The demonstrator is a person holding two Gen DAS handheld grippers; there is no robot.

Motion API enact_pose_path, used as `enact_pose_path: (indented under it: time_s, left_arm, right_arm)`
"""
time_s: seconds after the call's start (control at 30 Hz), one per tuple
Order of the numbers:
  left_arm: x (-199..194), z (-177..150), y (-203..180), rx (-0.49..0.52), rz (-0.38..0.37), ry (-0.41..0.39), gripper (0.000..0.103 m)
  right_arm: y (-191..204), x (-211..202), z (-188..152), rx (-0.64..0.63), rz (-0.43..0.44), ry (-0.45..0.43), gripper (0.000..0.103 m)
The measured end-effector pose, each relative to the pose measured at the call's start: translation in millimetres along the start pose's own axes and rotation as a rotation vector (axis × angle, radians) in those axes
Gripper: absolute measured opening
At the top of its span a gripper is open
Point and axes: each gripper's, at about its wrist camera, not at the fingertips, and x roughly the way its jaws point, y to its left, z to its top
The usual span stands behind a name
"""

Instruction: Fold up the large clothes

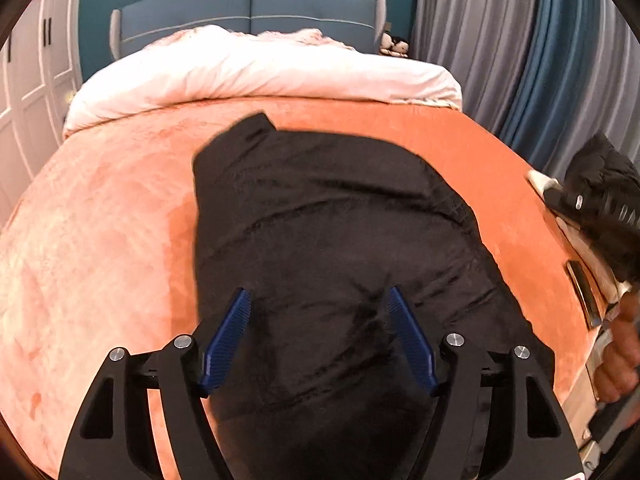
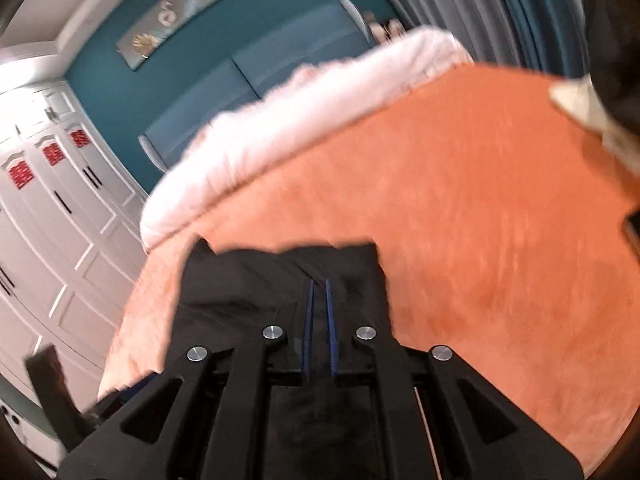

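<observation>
A large black garment [image 1: 320, 208] lies spread on the orange bed blanket [image 1: 120, 220], one corner pointing toward the headboard. My left gripper [image 1: 318, 292] hovers over its near part, blue pads [image 1: 228, 336] wide apart and open, nothing between them. In the right wrist view the same garment [image 2: 240, 280] lies under my right gripper [image 2: 319, 282], whose pads stand almost together with only a thin slit. The view is blurred and no cloth shows in that slit. A hand [image 1: 616, 360] appears at the right edge of the left wrist view.
A white duvet [image 1: 260, 72] is bunched at the head of the bed before a blue headboard [image 1: 252, 8]. White wardrobe doors [image 2: 48, 220] stand on the left, grey and blue curtains [image 1: 500, 60] on the right. A black bundle [image 1: 600, 176] sits at the bed's right edge.
</observation>
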Motion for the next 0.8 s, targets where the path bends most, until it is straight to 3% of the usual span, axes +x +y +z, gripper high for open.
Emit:
enact_pose_path:
  time_s: [0.07, 0.17, 0.3, 0.43, 0.8]
  left_arm:
    - [-9.4, 8.6, -1.3, -0.003, 0.02, -0.023, 0.068]
    - [-15.7, 24.1, -0.9, -0.02, 0.041, -0.024, 0.068]
    - [-1.3, 30.7, 4.2, -0.033, 0.088, 0.024, 0.068]
    - [23.3, 21.6, 16.7, -0.051, 0.085, 0.078, 0.071]
    - [56.6, 5.7, 20.8, -0.066, 0.05, 0.057, 0.081]
  right_arm:
    - [29.7, 14.3, 8.3, -0.073, 0.009, 0.022, 0.006]
    - [59.1, 70.1, 6.6, -0.163, -0.006, 0.119, 0.006]
    - [41.9, 123.4, -17.0, -0.178, -0.077, 0.222, 0.005]
    - [18.6, 134.5, -26.8, -0.12, -0.045, 0.192, 0.002]
    - [-1.1, 156.7, -56.7, -0.093, -0.027, 0.124, 0.0]
